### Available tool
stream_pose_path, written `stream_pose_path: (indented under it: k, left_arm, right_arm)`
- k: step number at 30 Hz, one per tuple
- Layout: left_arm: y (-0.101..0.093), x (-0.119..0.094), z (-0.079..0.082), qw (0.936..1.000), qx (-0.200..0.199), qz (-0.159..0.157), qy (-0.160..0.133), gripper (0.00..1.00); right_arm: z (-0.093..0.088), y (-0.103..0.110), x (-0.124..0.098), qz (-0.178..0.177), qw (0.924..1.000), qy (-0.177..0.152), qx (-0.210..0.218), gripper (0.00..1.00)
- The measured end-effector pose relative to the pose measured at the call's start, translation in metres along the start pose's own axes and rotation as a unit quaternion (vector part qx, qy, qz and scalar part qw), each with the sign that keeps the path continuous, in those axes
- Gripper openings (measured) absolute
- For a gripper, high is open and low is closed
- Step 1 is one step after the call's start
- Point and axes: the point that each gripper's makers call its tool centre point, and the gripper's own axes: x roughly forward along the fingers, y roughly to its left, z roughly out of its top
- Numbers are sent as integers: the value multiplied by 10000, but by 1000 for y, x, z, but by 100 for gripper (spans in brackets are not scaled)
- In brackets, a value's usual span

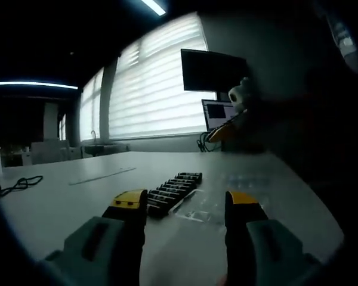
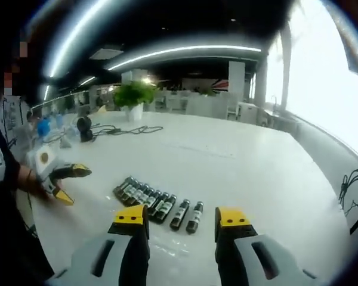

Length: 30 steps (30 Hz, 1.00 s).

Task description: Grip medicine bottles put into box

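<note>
Your right gripper (image 2: 181, 229), jaws spread and empty, sits just short of the bottles (image 2: 158, 205), whose long axes point away from you.

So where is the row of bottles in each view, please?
Left gripper view: the row of bottles lies on the white table, low centre, just above the left gripper, whose jaws stand apart.
Right gripper view: the row lies low centre-left, just above the open right gripper.
Shared landmark: the white table.
</note>
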Motion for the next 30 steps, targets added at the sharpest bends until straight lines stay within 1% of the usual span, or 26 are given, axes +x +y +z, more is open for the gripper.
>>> stream_pose_path:
  k: [3,6,7,9,10,12,13,17,19,23,30]
  left_arm:
    - [0,0,1,10000,-7,9,-10,45]
    - [1,0,-1,10000,-74,-6,30,45]
    - [1,0,-1,10000,-94,-5,29,44]
    - [2,0,-1,9999,-116,1,32,44]
    - [2,0,-1,9999,-119,4,28,44]
    - [2,0,-2,9999,-119,2,41,44]
    - [2,0,-2,9999,-119,4,37,44]
    - [1,0,-1,9999,-126,-12,35,44]
    - [1,1,-1,9999,-131,-25,41,44]
    - [1,1,-1,9999,-129,-23,36,44]
    - [1,1,-2,9999,-145,-34,47,44]
  right_arm:
    - [-1,-2,9,-21,9997,232,65,39]
    - [-4,-4,17,-34,9983,373,453,36]
    - [-4,-6,21,-35,9980,398,483,36]
    - [-10,-6,28,-24,9971,572,501,36]
    - [-13,-7,31,-69,9969,656,436,36]
    - [-14,-8,38,-72,9965,717,416,35]
    - [-17,-9,39,-82,9956,822,442,35]
    - [-18,-12,44,-169,9932,943,654,30]
    - [-20,-14,46,-205,9924,1011,672,30]
    - [-27,-17,51,-218,9892,1178,844,30]
    - [-31,-24,59,-287,9853,1424,897,26]
